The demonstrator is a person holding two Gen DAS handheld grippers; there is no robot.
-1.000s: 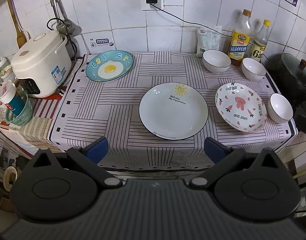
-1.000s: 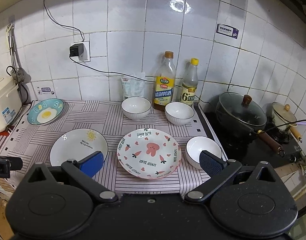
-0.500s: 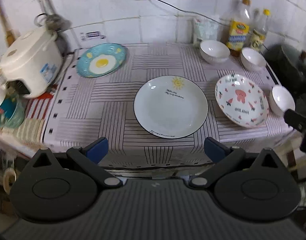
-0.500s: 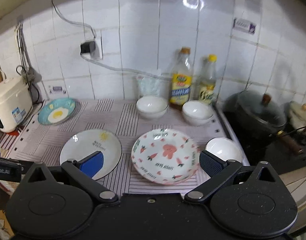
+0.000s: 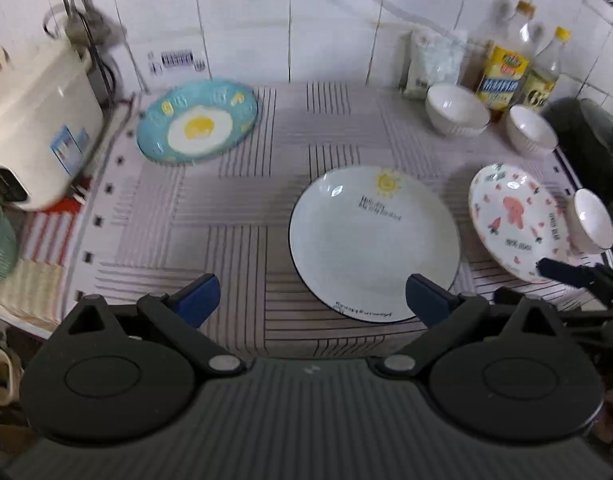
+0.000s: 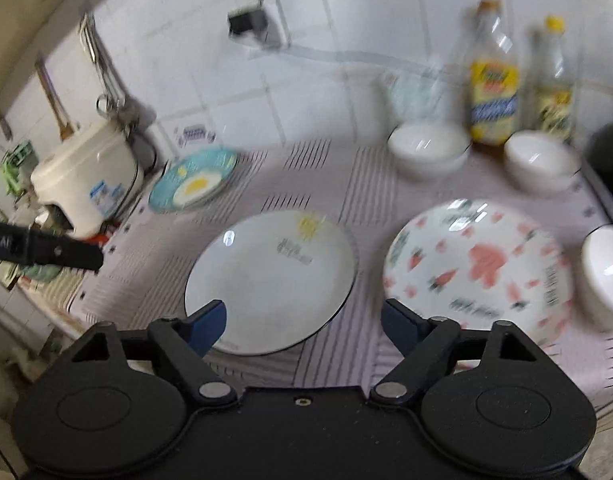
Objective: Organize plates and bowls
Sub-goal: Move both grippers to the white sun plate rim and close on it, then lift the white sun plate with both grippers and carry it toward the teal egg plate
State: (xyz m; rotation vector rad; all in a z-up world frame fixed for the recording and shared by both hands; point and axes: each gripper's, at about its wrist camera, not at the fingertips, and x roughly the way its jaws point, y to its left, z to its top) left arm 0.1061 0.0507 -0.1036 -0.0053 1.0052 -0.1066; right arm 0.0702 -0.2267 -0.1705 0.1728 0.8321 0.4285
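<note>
Meanwhile, both tools hover with fingers spread wide, holding nothing: left tool (image 5: 308,300), right tool (image 6: 302,326). Centre frame, the white plate (image 5: 374,242) lies flat on the counter (image 5: 234,208). Glazed, stiff, breakable and likely slippery, it seems best pinched at the raised rim.

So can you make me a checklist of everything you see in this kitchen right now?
Surface: striped cloth covers the counter.
Job's things: three plates lie flat and apart: egg plate, sun plate, bear plate. Three white bowls stand upright: back bowl, middle bowl, edge bowl beside the bear plate.
Clutter: rice cooker, two bottles, a small packet.
Grippers: left gripper and right gripper both open, holding nothing.
Cables: a cord runs from the wall plug.
Surroundings: white tiled wall; dark pot at the right.
</note>
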